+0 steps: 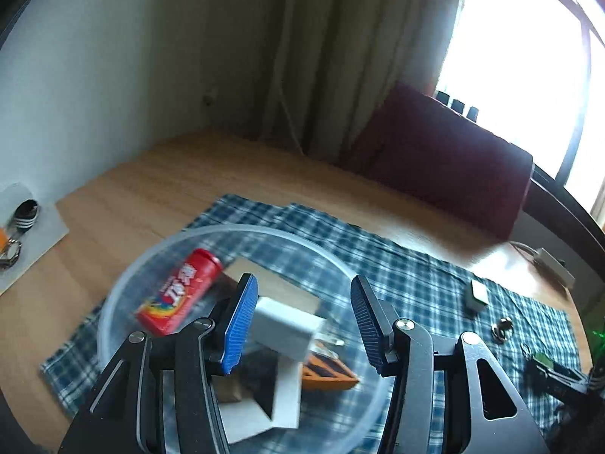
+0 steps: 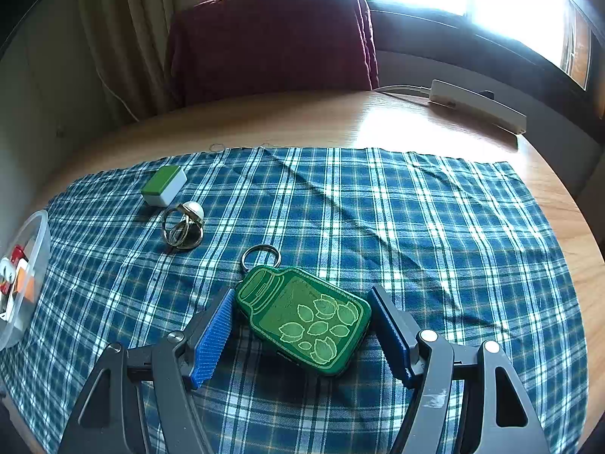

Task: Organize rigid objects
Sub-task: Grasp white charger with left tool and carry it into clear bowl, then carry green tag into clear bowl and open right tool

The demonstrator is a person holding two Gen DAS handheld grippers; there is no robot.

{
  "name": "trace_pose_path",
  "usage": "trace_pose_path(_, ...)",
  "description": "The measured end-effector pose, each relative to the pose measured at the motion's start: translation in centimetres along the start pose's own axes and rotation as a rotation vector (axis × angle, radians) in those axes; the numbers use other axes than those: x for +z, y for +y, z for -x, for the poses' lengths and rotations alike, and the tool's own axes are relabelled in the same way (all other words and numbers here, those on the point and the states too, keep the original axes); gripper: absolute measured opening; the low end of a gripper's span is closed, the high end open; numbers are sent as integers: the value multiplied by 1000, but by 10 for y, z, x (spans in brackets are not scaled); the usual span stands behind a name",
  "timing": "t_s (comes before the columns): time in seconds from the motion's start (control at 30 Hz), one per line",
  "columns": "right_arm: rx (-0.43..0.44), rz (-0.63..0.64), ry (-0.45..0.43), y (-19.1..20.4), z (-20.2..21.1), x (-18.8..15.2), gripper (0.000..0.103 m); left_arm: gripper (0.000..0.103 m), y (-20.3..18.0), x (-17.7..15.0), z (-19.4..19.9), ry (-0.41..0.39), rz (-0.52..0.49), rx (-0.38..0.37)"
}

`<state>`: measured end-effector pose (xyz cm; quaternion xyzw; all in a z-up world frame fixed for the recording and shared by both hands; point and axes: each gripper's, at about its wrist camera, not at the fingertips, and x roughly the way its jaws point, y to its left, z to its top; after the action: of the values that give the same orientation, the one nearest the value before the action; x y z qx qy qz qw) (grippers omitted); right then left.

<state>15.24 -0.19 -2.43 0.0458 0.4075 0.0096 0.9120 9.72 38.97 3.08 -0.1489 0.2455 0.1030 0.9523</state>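
One flat green jar-shaped keychain tag (image 2: 304, 319) lies on the blue plaid cloth (image 2: 416, 227), between the spread fingers of the right gripper (image 2: 302, 335), not yet pinched; probably next to go. Long axis runs 10-to-4 o'clock, key ring (image 2: 261, 257) end pointing 10-11. Green-white tile (image 2: 164, 185) and pearl ring (image 2: 184, 229) sit at 10 o'clock. Left gripper (image 1: 302, 325), spread and empty, hovers over the clear plastic bowl (image 1: 124, 287) holding a red box (image 1: 179, 291) and white charger (image 1: 285, 325).
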Motion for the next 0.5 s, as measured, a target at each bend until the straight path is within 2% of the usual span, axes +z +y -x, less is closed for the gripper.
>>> trace_pose_path(0.07, 0, 0, 0, 0, 0, 0, 74, 81, 9, 1, 1, -5, 40, 18)
trace_pose_path(0.1, 0, 0, 0, 0, 0, 0, 74, 83, 14, 1, 1, -12, 62, 26)
trace_pose_path(0.5, 1, 3, -1, -2, 1, 1, 74, 84, 21, -9, 2, -52, 105, 59)
